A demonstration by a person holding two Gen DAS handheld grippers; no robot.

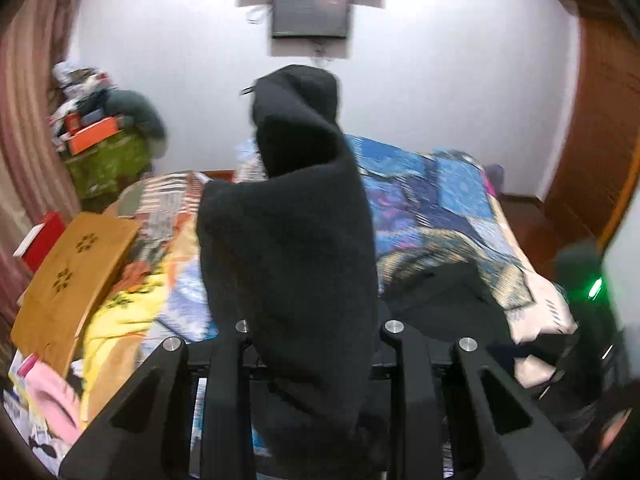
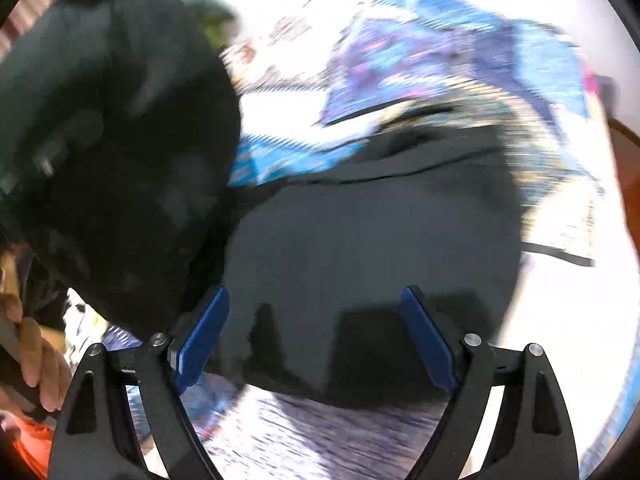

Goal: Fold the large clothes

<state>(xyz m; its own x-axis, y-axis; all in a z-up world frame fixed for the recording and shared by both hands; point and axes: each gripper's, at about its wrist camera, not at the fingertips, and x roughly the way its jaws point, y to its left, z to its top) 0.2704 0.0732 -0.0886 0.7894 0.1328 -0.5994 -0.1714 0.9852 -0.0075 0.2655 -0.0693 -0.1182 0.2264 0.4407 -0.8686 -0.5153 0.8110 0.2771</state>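
Observation:
A large black garment hangs up in front of the left wrist camera in a tall fold. My left gripper is shut on it, and the cloth hides the fingertips. The rest of the garment lies on the bed to the right. In the right wrist view the flat part of the black garment spreads over the quilt, and the lifted part looms at the left. My right gripper hovers over the flat part, open, with nothing between its blue pads. A person's hand shows at the lower left.
The bed carries a blue patchwork quilt. A wooden board and a pink item lie along its left side. A cluttered pile stands at the back left, a screen hangs on the wall, and a wooden wardrobe stands at the right.

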